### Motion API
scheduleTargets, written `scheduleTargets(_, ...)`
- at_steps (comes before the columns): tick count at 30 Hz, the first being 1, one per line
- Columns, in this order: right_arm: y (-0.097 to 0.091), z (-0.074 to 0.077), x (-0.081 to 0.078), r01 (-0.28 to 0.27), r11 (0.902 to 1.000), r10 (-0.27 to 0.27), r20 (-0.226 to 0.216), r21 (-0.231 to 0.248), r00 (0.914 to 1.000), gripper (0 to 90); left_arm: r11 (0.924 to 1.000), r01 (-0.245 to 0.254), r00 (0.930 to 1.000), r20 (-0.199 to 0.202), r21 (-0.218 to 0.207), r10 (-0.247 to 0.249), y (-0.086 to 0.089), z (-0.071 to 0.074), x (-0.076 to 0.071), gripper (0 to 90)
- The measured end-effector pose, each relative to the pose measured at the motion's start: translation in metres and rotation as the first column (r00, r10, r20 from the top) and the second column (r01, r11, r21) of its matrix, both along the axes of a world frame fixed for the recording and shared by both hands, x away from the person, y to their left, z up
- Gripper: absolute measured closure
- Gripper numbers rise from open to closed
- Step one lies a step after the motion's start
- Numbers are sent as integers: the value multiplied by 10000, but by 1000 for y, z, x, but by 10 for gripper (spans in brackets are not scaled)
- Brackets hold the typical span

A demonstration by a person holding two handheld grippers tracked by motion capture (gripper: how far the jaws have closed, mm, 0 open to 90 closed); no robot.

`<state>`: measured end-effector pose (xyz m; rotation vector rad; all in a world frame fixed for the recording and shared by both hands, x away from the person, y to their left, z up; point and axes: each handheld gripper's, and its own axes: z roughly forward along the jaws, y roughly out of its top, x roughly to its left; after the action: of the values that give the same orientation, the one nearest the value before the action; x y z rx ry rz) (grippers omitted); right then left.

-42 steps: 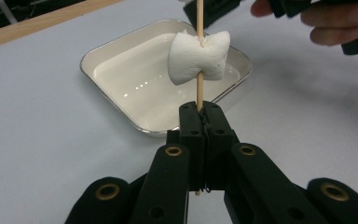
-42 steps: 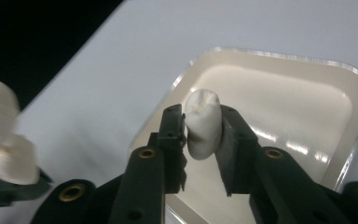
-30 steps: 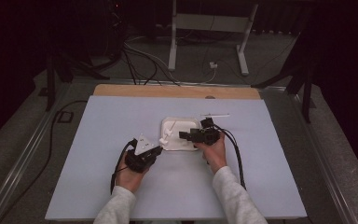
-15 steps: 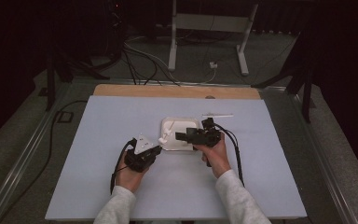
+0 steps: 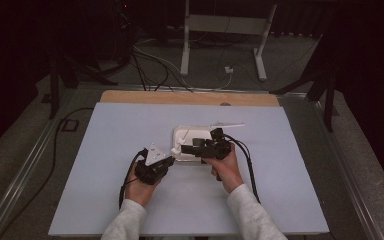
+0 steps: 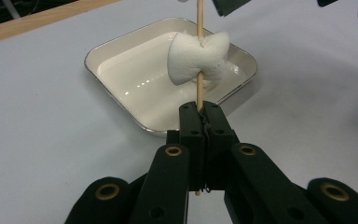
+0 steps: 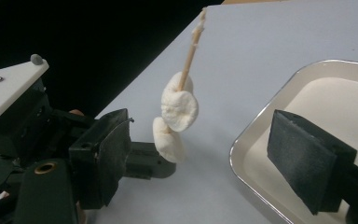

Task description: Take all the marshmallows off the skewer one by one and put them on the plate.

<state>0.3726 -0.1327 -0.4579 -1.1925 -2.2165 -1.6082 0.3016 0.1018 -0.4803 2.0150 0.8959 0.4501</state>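
Note:
My left gripper [image 6: 199, 116] is shut on the lower end of a thin wooden skewer [image 6: 198, 18] and holds it upright at the near rim of a white tray [image 6: 121, 51]. White marshmallows [image 7: 179, 109] are threaded on the skewer [image 7: 189, 56]. My right gripper [image 7: 205, 158] stands open, its jaws having just been opening. The marshmallows sit in the gap and touch neither pad. In the high view the left gripper [image 5: 169, 159] and the right gripper [image 5: 186, 146] meet at the tray's [image 5: 200, 134] front left corner, by the marshmallow [image 5: 178, 148].
The pale board [image 5: 105, 150] covers the table, with a wooden strip [image 5: 180, 97] along its far edge. A thin pale stick [image 5: 227, 124] lies just beyond the tray. Cables and a metal stand are on the floor behind the table.
The right gripper's jaws have spread apart and the right hand has shifted slightly by the marshmallows. The left hand and the skewer have stayed put.

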Motion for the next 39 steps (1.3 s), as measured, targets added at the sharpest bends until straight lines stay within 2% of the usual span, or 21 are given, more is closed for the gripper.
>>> scheduleTargets(7,9,-4,-1,-83,9999,82,-111,-69,9999,281,10000,89,9999,53,-33,-88,-2,2,-1,900)
scheduleTargets(12,13,-7,0,-74,9999,76,-136,141,9999,427,9999,125,9999,59,-47,-125,-3,2,-2,900)
scheduleTargets(21,16,-8,-1,-5,9991,9,-106,422,9999,624,9998,199,9998,45,-6,-199,-4,2,-2,900)
scheduleTargets(24,15,-7,-1,29,9984,-25,-77,568,10000,724,9998,213,9998,35,-22,-212,-5,2,-2,900)
scheduleTargets(30,14,-5,-3,25,9976,-27,30,697,10000,776,9997,231,9997,127,-3,-231,-5,3,-2,900)
scheduleTargets(39,9,1,-4,291,9965,-296,53,778,9995,792,9994,331,9990,313,27,-332,-4,3,-3,900)
